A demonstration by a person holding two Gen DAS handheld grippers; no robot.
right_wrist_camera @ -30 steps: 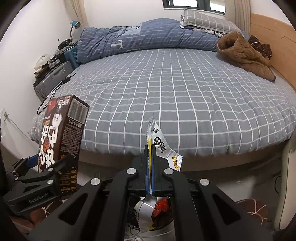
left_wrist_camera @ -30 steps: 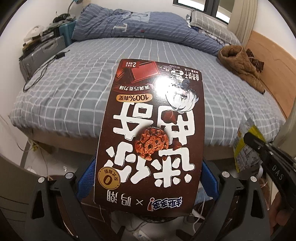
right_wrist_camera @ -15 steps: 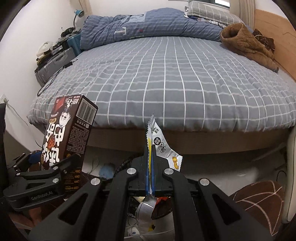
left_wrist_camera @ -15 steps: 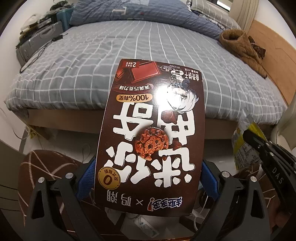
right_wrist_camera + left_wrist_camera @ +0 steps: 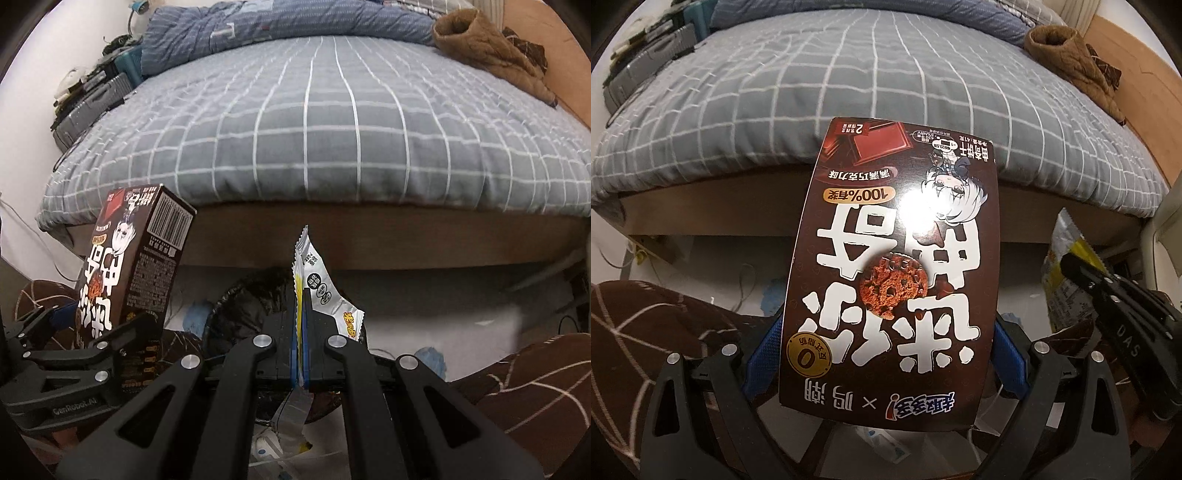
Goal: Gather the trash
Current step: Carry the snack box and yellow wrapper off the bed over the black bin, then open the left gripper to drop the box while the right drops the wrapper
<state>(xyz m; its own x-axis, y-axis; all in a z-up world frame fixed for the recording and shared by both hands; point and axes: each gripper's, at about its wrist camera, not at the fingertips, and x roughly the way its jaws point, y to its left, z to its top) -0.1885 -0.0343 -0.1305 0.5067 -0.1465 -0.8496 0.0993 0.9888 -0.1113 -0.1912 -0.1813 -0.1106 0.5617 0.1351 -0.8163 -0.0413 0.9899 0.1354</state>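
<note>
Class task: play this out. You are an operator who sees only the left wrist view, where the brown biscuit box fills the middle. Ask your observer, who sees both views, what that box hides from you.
Operator: What lies low down past my brown cardboard biscuit box?
Observer: A round bin lined with a black plastic bag, on the floor in front of the bed.
Operator: How is the silver and yellow foil wrapper at my right held?
Observer: The right gripper has its fingers shut flat on the wrapper, which sticks up past their tips.
Operator: What is printed on my box's narrow end?
Observer: A barcode, on the end panel facing the bed.
</note>
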